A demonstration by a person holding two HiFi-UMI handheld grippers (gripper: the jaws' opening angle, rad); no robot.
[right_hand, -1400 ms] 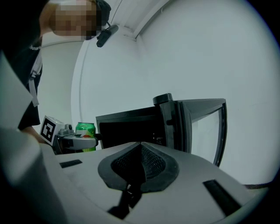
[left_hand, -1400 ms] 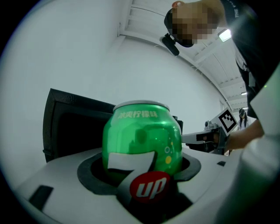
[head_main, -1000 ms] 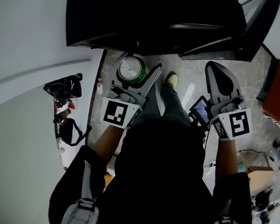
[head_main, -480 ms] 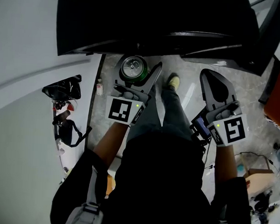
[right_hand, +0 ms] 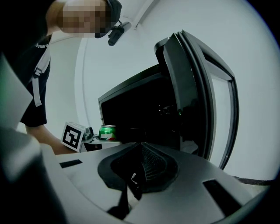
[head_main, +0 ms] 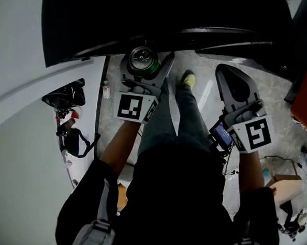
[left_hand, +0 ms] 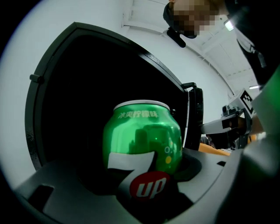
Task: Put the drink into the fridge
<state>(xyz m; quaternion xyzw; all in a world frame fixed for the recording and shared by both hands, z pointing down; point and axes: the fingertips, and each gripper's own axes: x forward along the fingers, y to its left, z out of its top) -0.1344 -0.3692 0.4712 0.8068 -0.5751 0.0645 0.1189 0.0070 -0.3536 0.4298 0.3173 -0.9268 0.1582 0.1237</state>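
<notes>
Left gripper view, drink can [left_hand: 142, 144] upright, clenched in left hand-held gripper [head_main: 148, 59], right hand-held gripper [right_hand: 140, 148] closed, empty.

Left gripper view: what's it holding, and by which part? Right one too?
Left gripper holds the green can by its side wall, one jaw on each side, can upright. Right gripper: jaws together, nothing held.

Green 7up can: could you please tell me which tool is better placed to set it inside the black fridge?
Left. The left tool holds the green 7up can right at the dark opening of the black fridge. The right tool is shut and empty, off to the side.
</notes>
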